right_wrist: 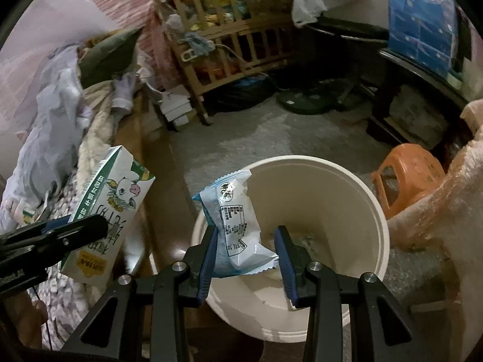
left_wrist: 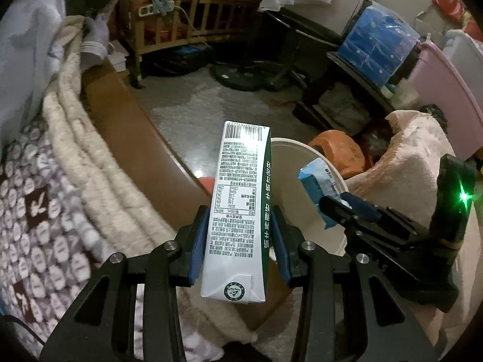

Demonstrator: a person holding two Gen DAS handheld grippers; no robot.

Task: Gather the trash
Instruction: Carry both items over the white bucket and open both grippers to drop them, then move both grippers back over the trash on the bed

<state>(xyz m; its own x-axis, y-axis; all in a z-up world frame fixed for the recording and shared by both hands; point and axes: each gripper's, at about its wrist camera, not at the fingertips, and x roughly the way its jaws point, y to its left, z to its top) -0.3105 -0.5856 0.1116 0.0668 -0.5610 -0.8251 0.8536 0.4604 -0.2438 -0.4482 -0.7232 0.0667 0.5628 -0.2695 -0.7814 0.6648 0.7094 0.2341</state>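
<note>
My left gripper is shut on a white and green milk carton, held upright beside the bed edge; the carton also shows in the right wrist view. My right gripper holds a blue and white snack wrapper between its fingers, above the open white bucket. In the left wrist view the bucket stands just right of the carton, with the wrapper over its rim.
A blanket-covered bed fills the left. An orange plastic stool stands right of the bucket, next to a pink fleece cover. A wooden crib and a fan base stand at the far side of the floor.
</note>
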